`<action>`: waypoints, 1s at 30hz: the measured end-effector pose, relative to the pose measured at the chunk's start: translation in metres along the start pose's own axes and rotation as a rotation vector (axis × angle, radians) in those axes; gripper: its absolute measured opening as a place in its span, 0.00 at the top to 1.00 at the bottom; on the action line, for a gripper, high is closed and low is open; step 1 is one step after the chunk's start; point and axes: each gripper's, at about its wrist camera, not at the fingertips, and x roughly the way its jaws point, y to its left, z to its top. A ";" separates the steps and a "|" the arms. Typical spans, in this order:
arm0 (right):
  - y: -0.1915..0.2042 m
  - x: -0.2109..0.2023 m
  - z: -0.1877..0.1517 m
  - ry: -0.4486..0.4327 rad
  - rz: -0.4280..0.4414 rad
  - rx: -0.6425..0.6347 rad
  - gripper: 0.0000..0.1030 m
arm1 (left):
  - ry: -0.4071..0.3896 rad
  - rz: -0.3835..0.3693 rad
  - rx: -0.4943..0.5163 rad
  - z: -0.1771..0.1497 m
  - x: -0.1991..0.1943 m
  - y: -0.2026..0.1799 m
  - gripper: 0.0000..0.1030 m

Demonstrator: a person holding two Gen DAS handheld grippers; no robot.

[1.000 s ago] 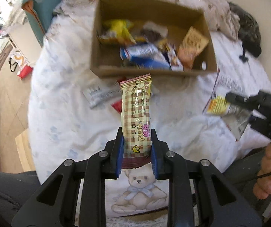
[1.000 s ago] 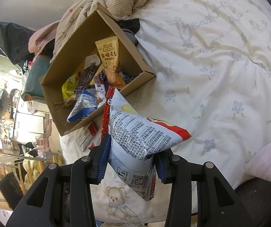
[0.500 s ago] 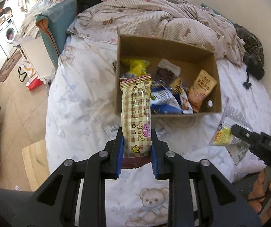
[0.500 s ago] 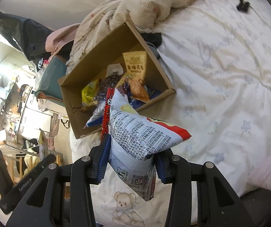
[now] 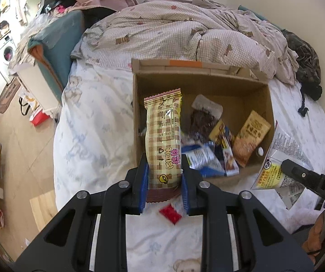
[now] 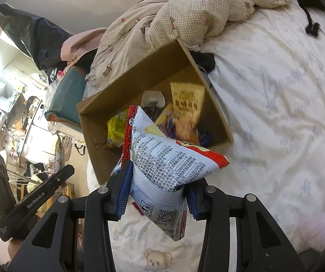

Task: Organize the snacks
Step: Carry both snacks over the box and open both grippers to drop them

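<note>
Right, both snacks are up over the bed, nearly at the cardboard box (image 5: 137, 104). Left gripper (image 5: 164, 188) is clamped on the checked wafer bar (image 5: 163, 136) by its lower end: light, stiffish, crinkly. Right gripper (image 6: 157, 195) pinches the puffy chip bag (image 6: 162, 165) mid-body; airy, slippery, crushable, so squeeze gently.

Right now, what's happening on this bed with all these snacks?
A person is sorting snacks into a cardboard box on the bed. The left tool is shut on a checkered snack bar, held in front of the box. The right tool is shut on a chip bag, also near the box. Several snacks already lie inside, and a red wrapper is on the sheet.
</note>
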 end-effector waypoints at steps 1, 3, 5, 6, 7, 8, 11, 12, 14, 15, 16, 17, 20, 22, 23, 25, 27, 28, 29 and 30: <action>0.002 0.003 0.007 -0.004 -0.003 -0.007 0.57 | -0.002 -0.001 0.005 0.006 0.004 -0.001 0.80; 0.004 0.008 0.020 -0.011 -0.011 -0.018 0.57 | -0.006 -0.001 0.011 0.015 0.009 -0.002 0.80; 0.006 0.013 0.031 -0.014 -0.017 -0.029 0.57 | -0.010 -0.002 0.012 0.023 0.016 -0.003 0.80; 0.008 0.017 0.037 -0.018 -0.022 -0.036 0.57 | -0.012 -0.003 0.010 0.026 0.020 -0.004 0.80; 0.008 0.020 0.042 -0.020 -0.023 -0.041 0.57 | -0.014 -0.005 0.007 0.028 0.023 -0.004 0.80; 0.010 0.024 0.049 -0.021 -0.023 -0.046 0.57 | -0.016 -0.009 0.000 0.031 0.027 -0.004 0.80; 0.011 0.037 0.063 -0.024 -0.025 -0.059 0.57 | -0.013 -0.017 -0.005 0.033 0.040 -0.005 0.80; 0.012 0.042 0.068 -0.024 -0.026 -0.066 0.57 | -0.009 -0.017 -0.004 0.032 0.044 -0.006 0.80; 0.012 0.051 0.073 -0.025 -0.025 -0.077 0.57 | 0.010 -0.021 -0.005 0.029 0.054 -0.005 0.80; 0.011 0.056 0.075 -0.022 -0.024 -0.080 0.57 | 0.017 -0.023 -0.005 0.029 0.058 -0.005 0.80; 0.011 0.061 0.077 -0.016 -0.021 -0.080 0.57 | 0.023 -0.024 -0.004 0.028 0.062 -0.005 0.80; 0.010 0.067 0.078 -0.008 -0.017 -0.079 0.57 | 0.026 -0.021 -0.002 0.027 0.065 -0.006 0.79; 0.009 0.078 0.079 0.009 -0.018 -0.079 0.57 | 0.026 -0.014 0.002 0.025 0.071 -0.007 0.79; 0.010 0.085 0.080 0.028 -0.019 -0.081 0.57 | 0.032 -0.016 0.007 0.025 0.074 -0.009 0.79; 0.011 0.088 0.081 0.035 -0.020 -0.083 0.56 | 0.030 -0.015 0.009 0.025 0.074 -0.010 0.79; 0.012 0.093 0.083 0.045 -0.018 -0.084 0.56 | 0.023 -0.011 0.022 0.026 0.074 -0.013 0.79; 0.011 0.097 0.083 0.058 -0.014 -0.081 0.54 | 0.013 -0.009 0.029 0.027 0.073 -0.015 0.78; 0.011 0.099 0.081 0.070 -0.015 -0.078 0.54 | 0.009 -0.009 0.028 0.027 0.072 -0.015 0.78; 0.011 0.101 0.080 0.082 -0.018 -0.075 0.54 | 0.006 -0.011 0.028 0.027 0.071 -0.015 0.77; 0.011 0.103 0.079 0.087 -0.018 -0.073 0.54 | 0.003 -0.012 0.034 0.027 0.071 -0.016 0.77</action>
